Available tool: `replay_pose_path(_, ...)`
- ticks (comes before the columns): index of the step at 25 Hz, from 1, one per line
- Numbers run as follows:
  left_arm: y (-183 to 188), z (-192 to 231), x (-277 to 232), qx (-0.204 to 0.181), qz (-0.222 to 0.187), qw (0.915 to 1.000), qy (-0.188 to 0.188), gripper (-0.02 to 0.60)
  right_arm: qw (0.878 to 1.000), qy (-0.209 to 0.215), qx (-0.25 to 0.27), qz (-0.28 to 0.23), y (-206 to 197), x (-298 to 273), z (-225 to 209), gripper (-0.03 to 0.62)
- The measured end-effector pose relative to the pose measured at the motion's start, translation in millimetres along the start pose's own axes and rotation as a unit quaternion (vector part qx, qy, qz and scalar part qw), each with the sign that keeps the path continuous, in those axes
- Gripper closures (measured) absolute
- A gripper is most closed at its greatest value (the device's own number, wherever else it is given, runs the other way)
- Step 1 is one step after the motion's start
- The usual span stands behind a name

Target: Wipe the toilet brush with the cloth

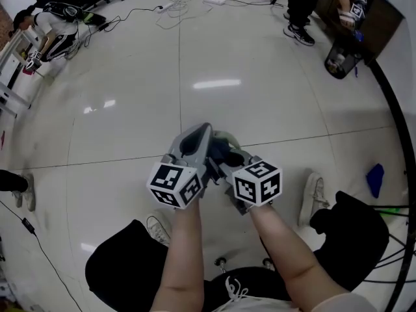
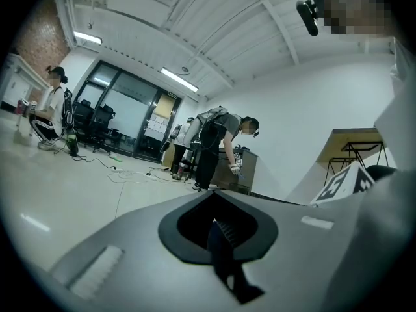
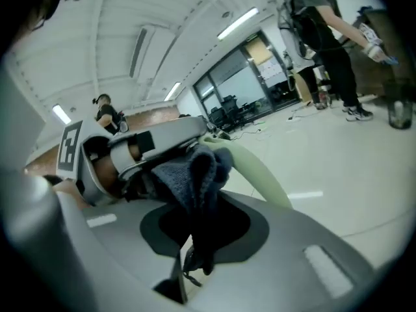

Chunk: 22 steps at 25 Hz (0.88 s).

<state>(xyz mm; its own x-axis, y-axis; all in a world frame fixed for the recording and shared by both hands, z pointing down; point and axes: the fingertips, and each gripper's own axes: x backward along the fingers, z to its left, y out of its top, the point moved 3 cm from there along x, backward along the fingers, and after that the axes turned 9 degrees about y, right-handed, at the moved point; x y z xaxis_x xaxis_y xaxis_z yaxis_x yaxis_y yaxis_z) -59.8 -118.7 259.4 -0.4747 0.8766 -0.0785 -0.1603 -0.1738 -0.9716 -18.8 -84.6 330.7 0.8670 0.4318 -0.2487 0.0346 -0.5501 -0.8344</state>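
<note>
I hold both grippers close together above the floor. My left gripper points away from me, and the pale green toilet brush handle sticks out beside its tip. In the right gripper view that handle curves out from the left gripper's front end, which looks shut on it. My right gripper is shut on a dark blue-grey cloth bunched against the handle. In the head view the cloth sits between the two grippers. In the left gripper view, that gripper's jaws look shut and the brush is hidden.
Tiled floor spreads ahead. A person stands at a brown cabinet far right, with a black bin beside it. Cables lie at the back, bags at far left. A blue object lies right of my shoe.
</note>
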Motion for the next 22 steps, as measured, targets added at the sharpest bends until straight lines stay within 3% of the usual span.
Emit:
replay_pose_path(5,3,-2,1,0.001,-0.005,1.0,-0.002,0.575,0.987,-0.023,-0.136,-0.079,-9,15,-33,0.531)
replay_pose_path(10,3,-7,2,0.0,-0.006,1.0,-0.004,0.575,0.966,-0.048,-0.228,-0.111,-30,21,-55,0.531)
replay_pose_path(16,4,-12,3,0.004,-0.017,0.9997,-0.015,0.575,0.967,-0.124,-0.215,-0.063,-73,30,-87,0.531)
replay_pose_path(22,4,-11,5,-0.006,-0.017,0.9997,-0.014,0.575,0.959,-0.155,-0.234,-0.033,-115,28,-108,0.531)
